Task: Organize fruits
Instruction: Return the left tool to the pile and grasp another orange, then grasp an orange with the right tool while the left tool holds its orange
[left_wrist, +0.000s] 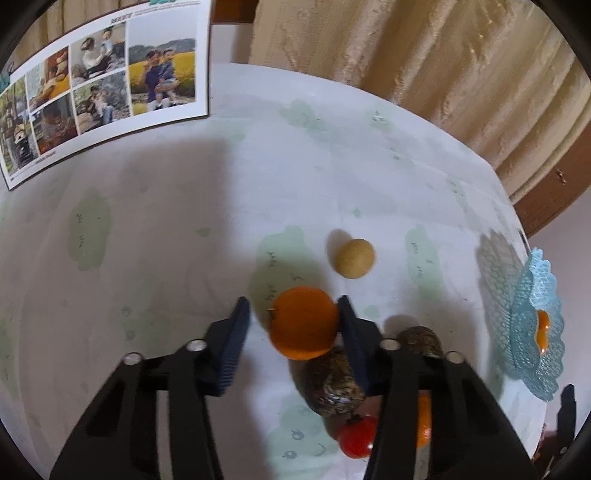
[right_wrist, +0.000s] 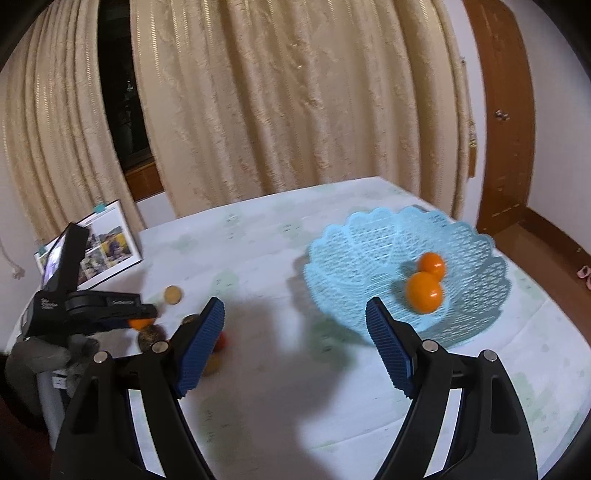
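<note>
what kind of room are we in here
Most likely a room in a home, though which room is unclear. Long cream curtains hang behind a table under a printed cloth, a family photo calendar stands on it, and a blue lattice fruit basket holds two oranges.

The photo collage sheet (left_wrist: 107, 92) is headed "MEET"; other print is illegible.

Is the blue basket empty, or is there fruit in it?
Not empty. The light blue plastic lattice basket holds two round orange fruits lying together inside it.
</note>
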